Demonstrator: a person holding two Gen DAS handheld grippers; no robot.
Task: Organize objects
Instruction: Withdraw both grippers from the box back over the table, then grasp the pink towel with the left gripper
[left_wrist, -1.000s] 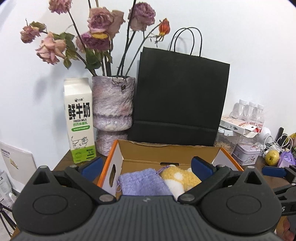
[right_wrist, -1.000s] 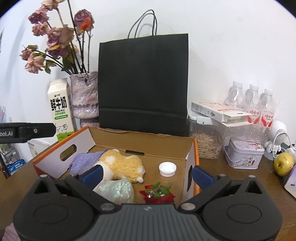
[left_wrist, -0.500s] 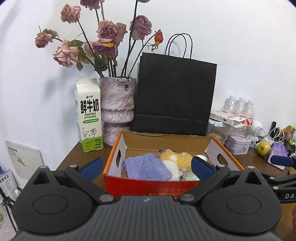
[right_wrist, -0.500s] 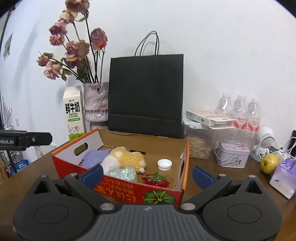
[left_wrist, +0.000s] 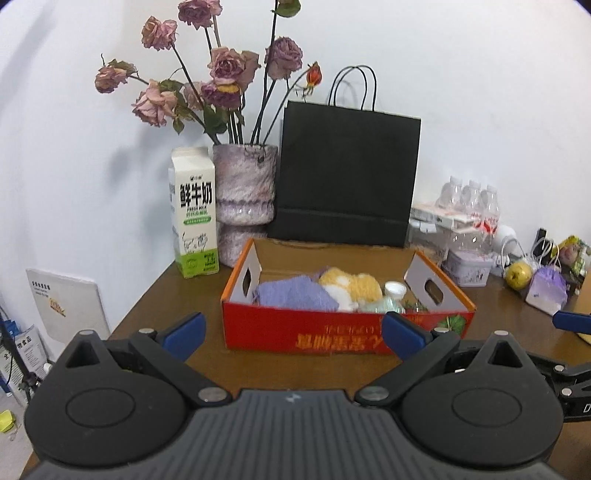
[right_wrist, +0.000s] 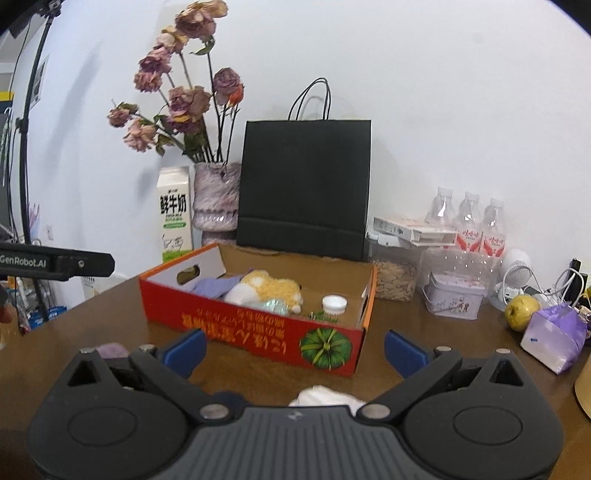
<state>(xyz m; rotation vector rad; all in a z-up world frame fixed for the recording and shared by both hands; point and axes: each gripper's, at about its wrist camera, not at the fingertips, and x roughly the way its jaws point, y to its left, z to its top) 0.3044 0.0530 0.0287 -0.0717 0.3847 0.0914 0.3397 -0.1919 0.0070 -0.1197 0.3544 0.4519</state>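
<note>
- Now that you have drawn both grippers back from the cardboard box (left_wrist: 347, 332), its red front wall shows whole in both wrist views, where a second ago you were looking straight down into it.
- Your left gripper (left_wrist: 291, 328) hangs short of the box with its jaws spread wide and nothing between them.
- Your right gripper (right_wrist: 293, 345) is the same: blue pads far apart, empty, facing the pumpkin print on the box's near right corner.
- Inside the box lie the purple pouch (left_wrist: 293, 293), the yellow plush toy (right_wrist: 266, 288), a pale crinkly packet (right_wrist: 271, 304), the white cap (right_wrist: 334, 304) and a bit of green sprig (right_wrist: 321, 315); none has shifted during your retreat.
- Backing off with both hands empty suggests that round of packing is finished and you are free to pick the next thing.
- Loose candidates sit on the table (right_wrist: 110, 314): a white soft lump (right_wrist: 321, 395) just below your right gripper, a small purple thing (right_wrist: 110, 349) by its left finger, and further right the apple (right_wrist: 521, 312) and the purple bag (right_wrist: 556, 334).
- What the white lump is cannot be told; it is half hidden by the gripper body.
- The milk carton (left_wrist: 194, 210), the vase (left_wrist: 243, 192) and the black paper bag (left_wrist: 345, 177) stand behind the box, clear of your path.
</note>
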